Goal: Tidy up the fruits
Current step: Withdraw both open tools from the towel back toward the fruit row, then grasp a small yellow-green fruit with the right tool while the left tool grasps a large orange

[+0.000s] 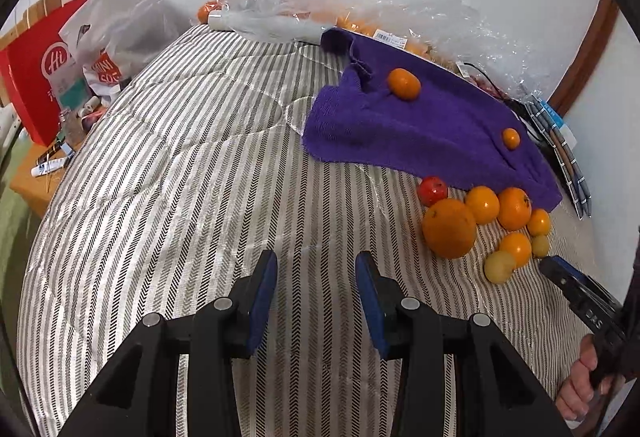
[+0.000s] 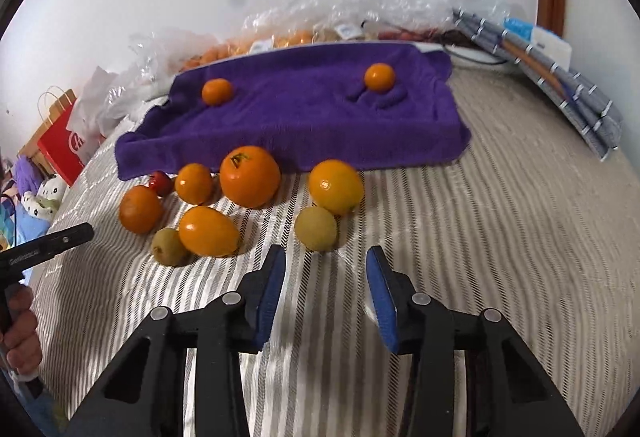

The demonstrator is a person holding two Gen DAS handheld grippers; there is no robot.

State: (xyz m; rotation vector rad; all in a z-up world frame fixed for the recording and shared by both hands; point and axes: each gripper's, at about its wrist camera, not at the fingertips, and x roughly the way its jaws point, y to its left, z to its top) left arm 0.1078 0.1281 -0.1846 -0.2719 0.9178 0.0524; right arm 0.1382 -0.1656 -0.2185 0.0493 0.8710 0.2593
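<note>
A purple towel (image 2: 304, 117) lies on a striped bedspread (image 2: 480, 237) with two small oranges on it, one left (image 2: 217, 91) and one right (image 2: 379, 77). In front of the towel sit several loose fruits: a big orange (image 2: 250, 176), a yellow-orange one (image 2: 336, 187), a small red fruit (image 2: 161, 183), and two greenish-yellow ones (image 2: 316, 228) (image 2: 170, 247). My right gripper (image 2: 326, 257) is open and empty, just short of the nearer greenish fruit. My left gripper (image 1: 316, 261) is open and empty over bare bedspread, left of the fruit pile (image 1: 450, 227). The towel (image 1: 420, 125) also shows there.
Clear plastic bags with more fruit (image 1: 280, 5) lie along the wall behind the towel. A red paper bag (image 1: 36, 69) and white bags stand at the bed's left. Grey striped packs (image 2: 560, 85) lie at the right by the wall.
</note>
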